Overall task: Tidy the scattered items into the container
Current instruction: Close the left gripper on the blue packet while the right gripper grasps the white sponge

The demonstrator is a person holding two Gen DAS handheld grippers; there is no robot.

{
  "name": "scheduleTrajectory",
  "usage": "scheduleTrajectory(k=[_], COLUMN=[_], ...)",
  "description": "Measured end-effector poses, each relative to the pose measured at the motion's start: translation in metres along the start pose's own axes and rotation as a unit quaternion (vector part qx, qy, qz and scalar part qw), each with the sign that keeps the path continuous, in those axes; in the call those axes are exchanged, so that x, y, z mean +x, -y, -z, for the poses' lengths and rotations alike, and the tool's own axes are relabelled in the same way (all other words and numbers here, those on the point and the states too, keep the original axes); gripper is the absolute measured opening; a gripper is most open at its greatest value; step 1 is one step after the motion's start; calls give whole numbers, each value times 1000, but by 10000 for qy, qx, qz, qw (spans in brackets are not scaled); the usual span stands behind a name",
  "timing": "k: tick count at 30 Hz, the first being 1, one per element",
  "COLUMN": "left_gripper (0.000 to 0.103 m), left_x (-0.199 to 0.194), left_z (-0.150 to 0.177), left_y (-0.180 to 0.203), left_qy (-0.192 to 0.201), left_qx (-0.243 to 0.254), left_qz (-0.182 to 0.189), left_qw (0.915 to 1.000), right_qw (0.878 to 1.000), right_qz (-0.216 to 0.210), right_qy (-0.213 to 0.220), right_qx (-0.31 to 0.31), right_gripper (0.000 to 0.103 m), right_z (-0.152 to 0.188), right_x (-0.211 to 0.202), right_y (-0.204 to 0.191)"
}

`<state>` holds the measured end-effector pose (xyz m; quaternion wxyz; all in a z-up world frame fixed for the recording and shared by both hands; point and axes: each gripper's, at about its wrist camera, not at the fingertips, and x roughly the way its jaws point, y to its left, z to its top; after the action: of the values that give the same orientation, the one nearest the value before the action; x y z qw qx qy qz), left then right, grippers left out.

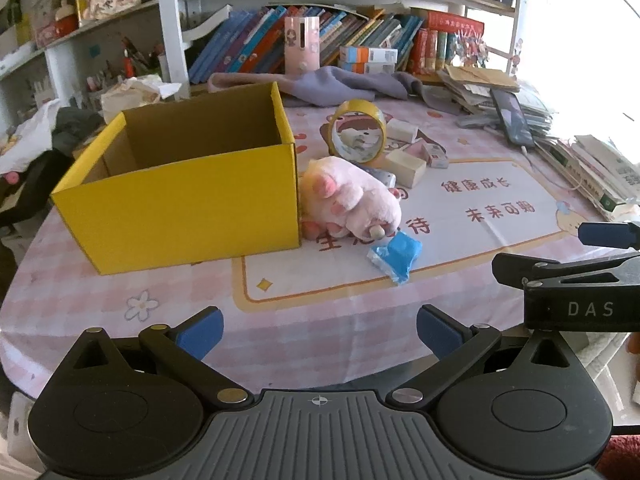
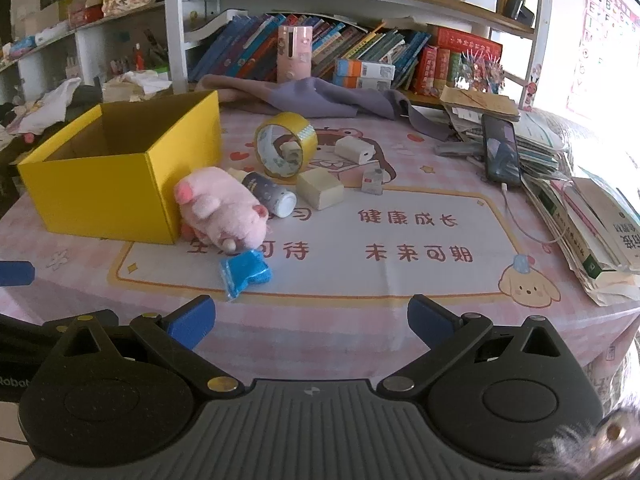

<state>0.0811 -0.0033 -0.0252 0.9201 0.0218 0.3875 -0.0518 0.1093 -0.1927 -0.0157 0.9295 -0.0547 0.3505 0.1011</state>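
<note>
**Yellow box waits open among the scattered items**

Yellow cardboard forms the open-topped box (image 1: 180, 196), which stands on the left side of the table (image 1: 120, 300); what can be seen of its brown inside holds nothing. A pink plush pig (image 2: 220, 212) lies on its side against the box's right wall, touching it. Just in front of the pig's snout sits a blue packet (image 2: 246, 274) in clear wrapping, resting on the printed mat.

Behind the pig, a small grey bottle with a white cap (image 2: 272, 196) lies on its side, its cap end pointing toward the camera. Next to it is a cream block (image 2: 320, 190), and further back a roll of yellow tape (image 2: 286, 144) stands on its edge. A white charger-like block (image 2: 354, 150) lies to the right of the tape, and a small pink-and-white box (image 2: 372, 180) sits near the cream block.

The left gripper (image 1: 320, 332) hovers over the near table edge with its blue-padded fingers spread wide apart and nothing between them. The right gripper (image 2: 312, 322) is likewise spread wide and grips nothing, hanging above the near edge of the cloth.

Beyond the items, a purple-grey cloth (image 2: 320, 98) is bunched at the back of the table. A phone (image 2: 500, 148) leans on a stack of papers at the right. Shelves of books (image 2: 360, 48) fill the background.
</note>
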Motion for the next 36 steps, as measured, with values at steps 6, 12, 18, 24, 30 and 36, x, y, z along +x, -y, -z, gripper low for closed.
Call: scheduleTrajectory(k=[6, 12, 18, 24, 30, 36], left_gripper=[103, 103, 103, 102, 98, 94], left_x=[17, 35, 54, 77, 93, 112], left_z=[-12, -23, -37, -49, -57, -66], left_y=[5, 14, 32, 50, 62, 70], left_qy=[-30, -116, -268, -561, -740, -915], left_qx=[6, -24, -91, -326, -663, -889], left_qz=[75, 125, 104, -12, -299, -562], left_qw=[10000, 9999, 9995, 9979, 9946, 9902], right_qw=[10000, 9999, 9995, 9978, 9930, 9857], right_qz=[60, -13, -233, -526, -933, -1377], right_qy=[-46, -102, -157, -249, -421, -459], right_qx=[6, -44, -156, -312, -586, -860], right_gripper=[103, 103, 103, 103, 100, 98], right_z=[-10, -22, -39, -57, -72, -88], right_x=[16, 36, 58, 83, 112, 137], right_y=[9, 23, 42, 66, 82, 91])
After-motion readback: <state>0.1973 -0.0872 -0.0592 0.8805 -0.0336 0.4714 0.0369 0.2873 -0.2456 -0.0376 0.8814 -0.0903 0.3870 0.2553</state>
